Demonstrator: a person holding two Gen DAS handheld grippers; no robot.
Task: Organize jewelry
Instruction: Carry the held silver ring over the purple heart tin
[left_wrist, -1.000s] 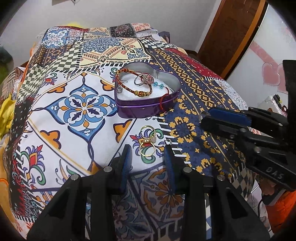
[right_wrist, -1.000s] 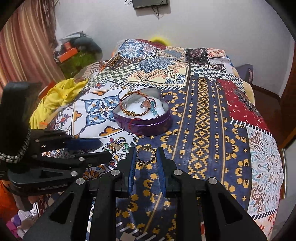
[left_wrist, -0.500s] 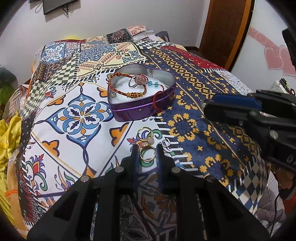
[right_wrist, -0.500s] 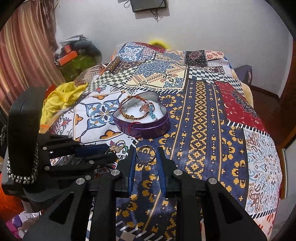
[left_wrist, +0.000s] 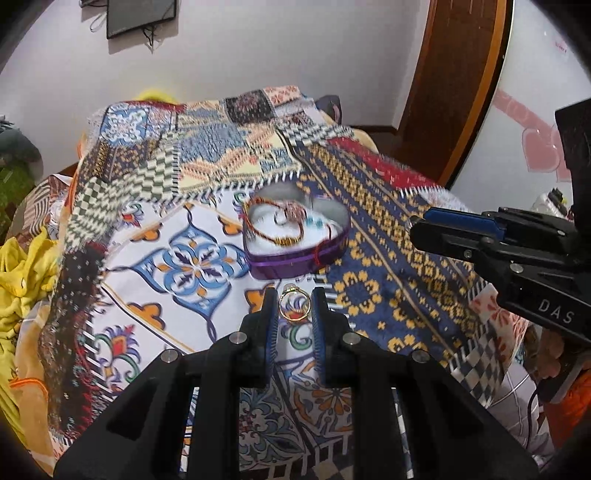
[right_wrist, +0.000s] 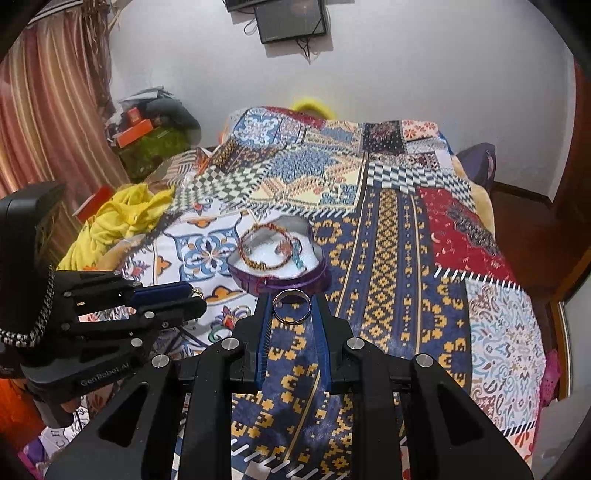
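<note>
A purple heart-shaped tin sits on the patchwork bedspread and holds bracelets and beads. My left gripper is shut on a gold ring, held above the bedspread just in front of the tin. My right gripper is shut on a silver ring, also just in front of the tin. Each gripper shows in the other's view, the right one and the left one side by side.
The patchwork bedspread covers the whole bed. A yellow cloth lies at the bed's left edge, with clutter and a curtain behind it. A wooden door stands at the right. A wall screen hangs above.
My left gripper closed on the gold ring and lifted it off the bedspread. Both grippers rose and tilted up; the right one still holds the silver ring.
</note>
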